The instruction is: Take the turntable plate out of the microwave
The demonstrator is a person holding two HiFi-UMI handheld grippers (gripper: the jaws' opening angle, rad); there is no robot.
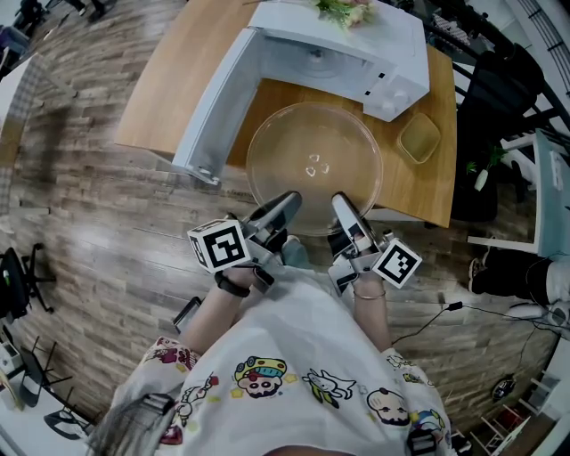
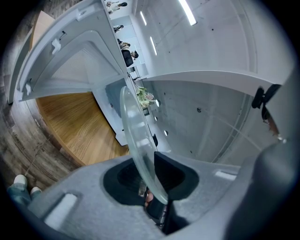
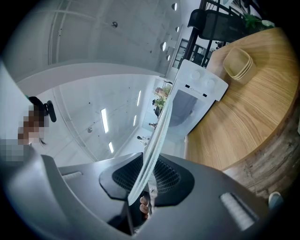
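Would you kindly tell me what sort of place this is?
Probably an indoor workspace or studio: a white microwave on a wooden table, plank floor, concrete ceiling with strip lights.

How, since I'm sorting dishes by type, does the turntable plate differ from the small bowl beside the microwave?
The turntable plate is clear glass, round and wide; the bowl is opaque yellowish, squarish and much smaller. The plate is clamped at its near rim by the left gripper and right gripper; the bowl sits untouched on the table. Both look empty.
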